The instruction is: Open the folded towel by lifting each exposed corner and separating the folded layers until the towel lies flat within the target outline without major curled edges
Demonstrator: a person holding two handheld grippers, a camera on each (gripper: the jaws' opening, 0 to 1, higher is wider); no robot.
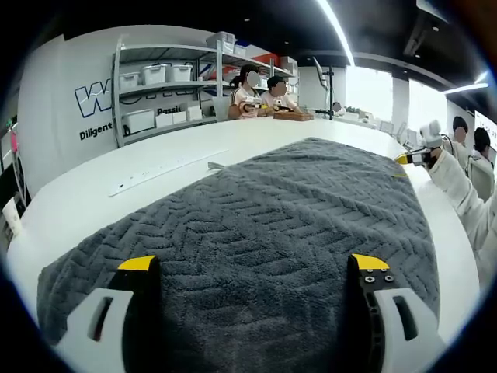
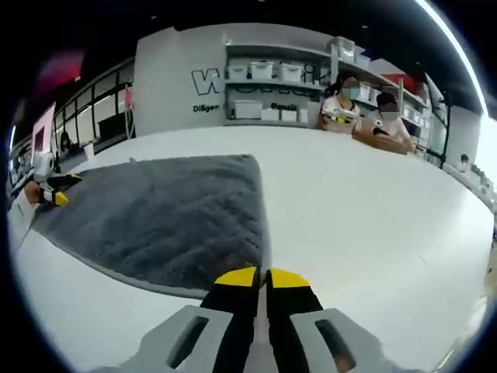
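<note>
- In the left gripper view, the left gripper rises from the bottom with its two yellow-tipped jaws standing wide apart, nothing between them but the pile of the towel underneath.
- The dark grey towel, woven in a herringbone pattern, lies spread on the white table and reaches from the near edge of the view to a far corner at the right.
- At that far right corner another gripper with yellow tips sits at the towel's edge, held by a person's white-sleeved arm; whether it pinches the cloth is too small to tell.
- On the back wall, left of the shelving with its white bins, large blue letters start with "W" and a smaller line below starts "Diligen"; the rest is cut off or hidden.
- In the right gripper view, a yellow-tipped gripper and a sleeve show at the far left, at the towel's edge.
- The towel lies left of centre, its nearest corner just ahead of the jaws.
- The right gripper points forward over bare table, its jaws closed together tip to tip, with nothing visibly between them.
- Two seated people are at the table's far side.
</note>
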